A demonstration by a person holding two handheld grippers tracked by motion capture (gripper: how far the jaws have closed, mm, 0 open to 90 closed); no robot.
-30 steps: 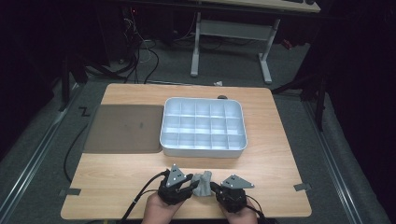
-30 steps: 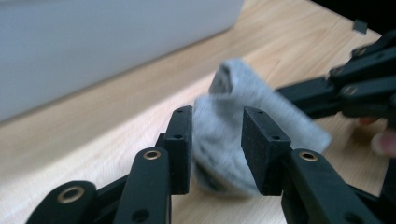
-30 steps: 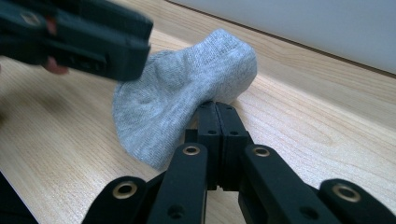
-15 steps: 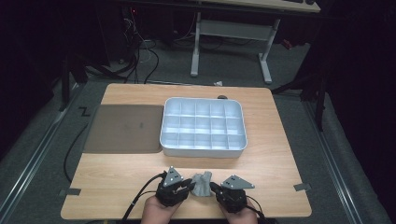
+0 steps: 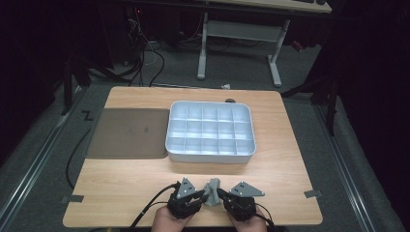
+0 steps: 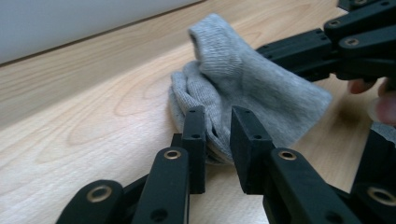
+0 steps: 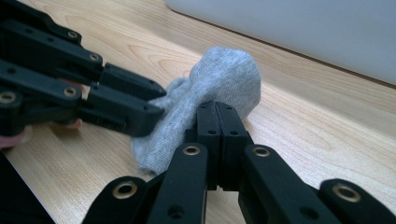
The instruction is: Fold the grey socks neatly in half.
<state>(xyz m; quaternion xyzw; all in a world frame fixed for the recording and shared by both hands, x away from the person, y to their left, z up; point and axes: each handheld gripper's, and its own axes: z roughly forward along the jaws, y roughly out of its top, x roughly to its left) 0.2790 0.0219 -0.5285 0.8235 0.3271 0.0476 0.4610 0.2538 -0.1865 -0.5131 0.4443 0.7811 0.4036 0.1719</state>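
Between the two grippers, one grey sock stands bunched on the table. Left gripper: jaws narrow, having just closed onto a fold. Right gripper: jaws clamped together on the sock's edge; one compartment tray lies beyond the fingers.

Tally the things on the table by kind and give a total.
Grey sock: 1
Divided white tray: 1
Dark mat: 1
Hand-held gripper: 2, the left and the right, both on the sock
Total: 5
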